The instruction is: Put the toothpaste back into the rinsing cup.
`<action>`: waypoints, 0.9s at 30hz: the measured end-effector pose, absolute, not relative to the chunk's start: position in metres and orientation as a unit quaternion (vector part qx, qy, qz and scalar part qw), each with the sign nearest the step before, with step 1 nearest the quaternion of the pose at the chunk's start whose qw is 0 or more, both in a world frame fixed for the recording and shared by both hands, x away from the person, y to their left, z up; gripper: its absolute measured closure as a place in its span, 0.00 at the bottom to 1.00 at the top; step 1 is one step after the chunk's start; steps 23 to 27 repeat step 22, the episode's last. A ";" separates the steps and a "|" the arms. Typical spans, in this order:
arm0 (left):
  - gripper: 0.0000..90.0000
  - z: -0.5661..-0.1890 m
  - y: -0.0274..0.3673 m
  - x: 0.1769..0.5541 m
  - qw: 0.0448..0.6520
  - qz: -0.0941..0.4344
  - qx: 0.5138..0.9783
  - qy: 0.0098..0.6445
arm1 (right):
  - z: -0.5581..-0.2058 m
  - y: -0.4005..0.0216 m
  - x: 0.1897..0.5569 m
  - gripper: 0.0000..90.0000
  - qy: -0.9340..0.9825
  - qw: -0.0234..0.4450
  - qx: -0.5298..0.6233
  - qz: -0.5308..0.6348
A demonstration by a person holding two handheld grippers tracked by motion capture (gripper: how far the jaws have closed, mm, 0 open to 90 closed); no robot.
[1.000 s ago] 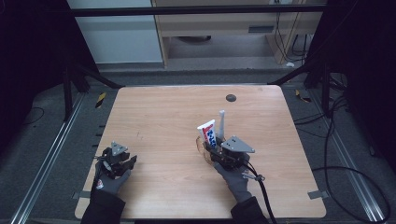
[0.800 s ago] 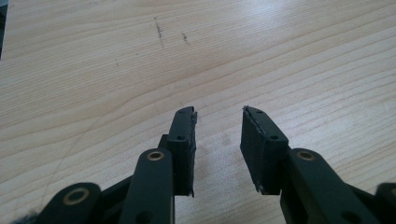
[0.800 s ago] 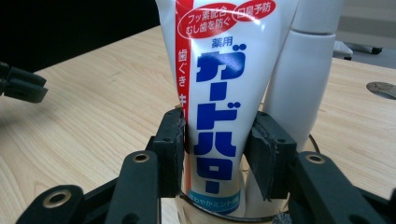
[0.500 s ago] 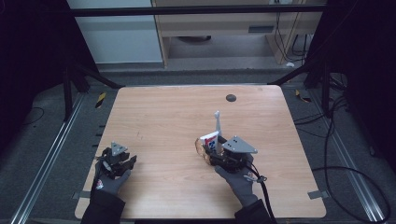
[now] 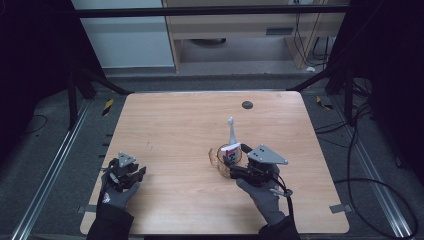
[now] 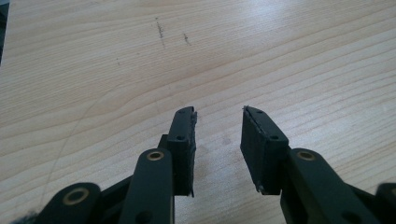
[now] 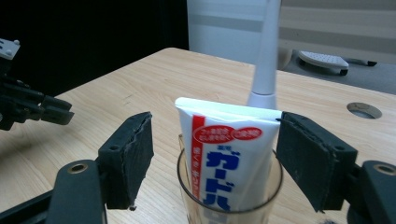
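Looking mostly done: toothpaste tube (image 7: 229,161) sits in the glass cup (image 7: 229,205) with the toothbrush (image 7: 266,51) at 12 o'clock; right gripper (image 7: 215,158) just spread apart, left gripper (image 6: 217,140) apart, empty.

Toothpaste tube (image 7: 227,158) — blue Japanese "ガード" lettering

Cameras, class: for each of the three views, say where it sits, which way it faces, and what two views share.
High view: above the person's side, facing forward and down on the table; both gloved hands enter below.
Left gripper view: rides the left tool, facing bare wood past its open jaws.
Right gripper view: rides the right tool, facing the toothpaste tube in a glass.
Shared: high and right gripper views both show the tube.
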State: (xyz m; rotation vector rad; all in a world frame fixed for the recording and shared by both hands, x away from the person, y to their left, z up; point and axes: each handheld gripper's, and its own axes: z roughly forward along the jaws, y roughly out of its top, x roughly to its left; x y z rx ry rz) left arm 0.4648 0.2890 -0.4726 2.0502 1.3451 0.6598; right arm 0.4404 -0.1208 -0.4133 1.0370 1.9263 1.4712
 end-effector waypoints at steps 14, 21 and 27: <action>0.73 -0.474 0.292 0.466 0.302 0.243 0.769 0.508 | -0.445 -0.192 0.446 0.25 0.697 0.270 0.440 0.498; 0.70 -0.476 0.293 0.467 0.302 0.241 0.770 0.508 | -0.454 -0.235 0.453 0.23 0.665 0.297 0.498 0.470; 0.69 -0.476 0.293 0.467 0.302 0.241 0.770 0.508 | -0.454 -0.235 0.453 0.23 0.665 0.297 0.498 0.470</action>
